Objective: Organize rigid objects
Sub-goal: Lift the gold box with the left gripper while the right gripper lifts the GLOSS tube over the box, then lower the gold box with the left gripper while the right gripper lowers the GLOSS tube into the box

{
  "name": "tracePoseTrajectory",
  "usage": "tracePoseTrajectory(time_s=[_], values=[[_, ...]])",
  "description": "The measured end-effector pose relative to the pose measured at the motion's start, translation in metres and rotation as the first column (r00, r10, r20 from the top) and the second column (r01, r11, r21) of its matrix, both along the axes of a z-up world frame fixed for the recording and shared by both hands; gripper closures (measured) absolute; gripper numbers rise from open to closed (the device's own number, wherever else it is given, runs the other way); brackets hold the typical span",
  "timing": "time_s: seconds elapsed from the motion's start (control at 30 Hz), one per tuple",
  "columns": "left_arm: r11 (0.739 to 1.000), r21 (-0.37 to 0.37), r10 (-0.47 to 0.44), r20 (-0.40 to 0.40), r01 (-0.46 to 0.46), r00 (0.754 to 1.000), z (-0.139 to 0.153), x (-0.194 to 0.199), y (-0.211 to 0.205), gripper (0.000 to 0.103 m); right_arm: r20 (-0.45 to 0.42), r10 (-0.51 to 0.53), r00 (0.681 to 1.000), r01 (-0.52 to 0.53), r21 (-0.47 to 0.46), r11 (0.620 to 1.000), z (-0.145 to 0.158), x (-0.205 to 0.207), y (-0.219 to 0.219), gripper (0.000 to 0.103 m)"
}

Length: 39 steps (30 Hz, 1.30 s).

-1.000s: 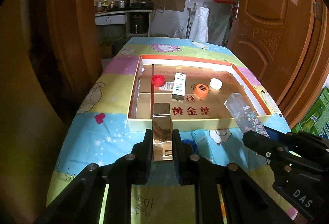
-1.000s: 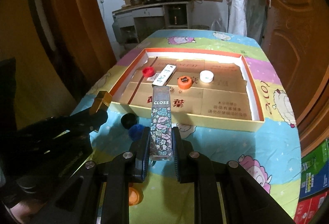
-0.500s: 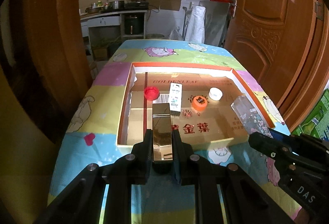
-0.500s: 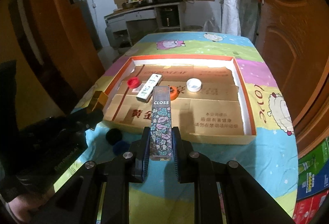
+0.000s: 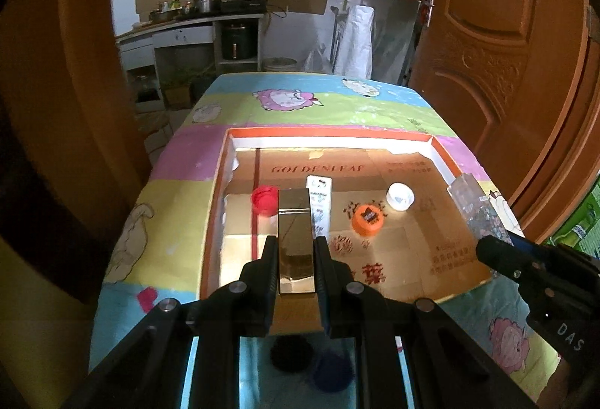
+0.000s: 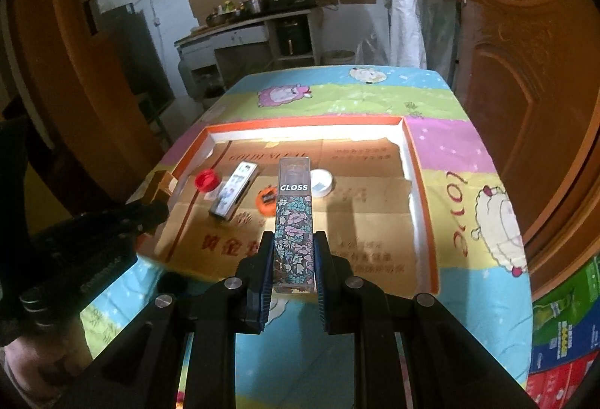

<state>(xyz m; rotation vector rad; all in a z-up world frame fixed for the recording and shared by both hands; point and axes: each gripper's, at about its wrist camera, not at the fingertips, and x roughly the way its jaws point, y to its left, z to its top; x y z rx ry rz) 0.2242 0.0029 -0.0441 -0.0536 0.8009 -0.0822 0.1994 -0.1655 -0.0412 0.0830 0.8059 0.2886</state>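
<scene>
My left gripper (image 5: 295, 251) is shut on a shiny gold box (image 5: 295, 232) and holds it above the near left part of an orange-rimmed cardboard tray (image 5: 330, 132). My right gripper (image 6: 293, 247) is shut on a floral "GLOSS" box (image 6: 293, 221) and holds it above the tray's (image 6: 422, 191) near middle. In the tray lie a red cap (image 5: 264, 198), a white slim box (image 5: 320, 199), an orange cap (image 5: 368, 219) and a white cap (image 5: 400, 196).
A black cap (image 5: 290, 352) and a blue cap (image 5: 332, 369) lie on the cartoon tablecloth (image 5: 180, 206) before the tray. Wooden doors stand on both sides. A kitchen counter is far behind. Coloured cartons (image 6: 562, 352) sit on the floor at right.
Both grippers have moved forward and up, from in front of the tray to over its near part, each still holding its box.
</scene>
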Motion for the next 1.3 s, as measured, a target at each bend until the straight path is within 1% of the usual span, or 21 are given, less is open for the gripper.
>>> tracePoseTrajectory(time_s=[0.17, 0.23, 0.47, 0.53, 0.67, 0.77, 0.87, 1.0, 1.1, 1.3], values=[[0.997, -0.059, -0.047, -0.026, 0.045, 0.999, -0.001, 0.02, -0.01, 0.085, 0.009, -0.009, 1.0, 0.009, -0.014, 1.0, 0.001, 0.016, -0.007, 0.083], [0.996, -0.069, -0.065, -0.031, 0.063, 0.997, 0.0, 0.028, -0.015, 0.085, 0.009, -0.009, 1.0, 0.009, -0.017, 1.0, 0.0, 0.023, -0.01, 0.083], [0.992, -0.051, -0.119, -0.033, 0.117, 0.992, 0.004, 0.058, -0.036, 0.085, 0.003, -0.016, 1.0, 0.016, -0.015, 1.0, -0.006, 0.046, -0.019, 0.083], [0.989, -0.062, -0.136, -0.045, 0.134, 0.99, 0.002, 0.067, -0.04, 0.085, 0.0, -0.018, 1.0, 0.018, -0.013, 1.0, -0.007, 0.053, -0.022, 0.083], [0.986, -0.059, -0.158, -0.066, 0.155, 0.985, -0.002, 0.082, -0.047, 0.085, -0.007, -0.021, 1.0, 0.021, -0.012, 1.0, -0.01, 0.067, -0.026, 0.083], [0.982, -0.078, -0.177, -0.089, 0.171, 0.98, -0.005, 0.092, -0.051, 0.085, -0.011, -0.024, 1.0, 0.024, -0.014, 1.0, -0.012, 0.076, -0.029, 0.083], [0.982, -0.053, -0.185, -0.092, 0.18, 0.978, -0.006, 0.103, -0.056, 0.085, -0.014, -0.026, 1.0, 0.025, -0.014, 1.0, -0.014, 0.085, -0.032, 0.083], [0.98, -0.054, -0.198, -0.101, 0.193, 0.975, -0.007, 0.117, -0.06, 0.085, -0.019, -0.03, 0.999, 0.03, -0.018, 0.999, -0.016, 0.097, -0.035, 0.083], [0.98, -0.028, -0.2, -0.107, 0.198, 0.974, -0.01, 0.128, -0.065, 0.085, -0.025, -0.028, 0.999, 0.028, -0.02, 0.999, -0.019, 0.104, -0.036, 0.083], [0.978, -0.008, -0.205, -0.141, 0.206, 0.968, -0.02, 0.143, -0.071, 0.085, -0.049, -0.032, 0.998, 0.03, -0.03, 0.999, -0.028, 0.117, -0.037, 0.083]])
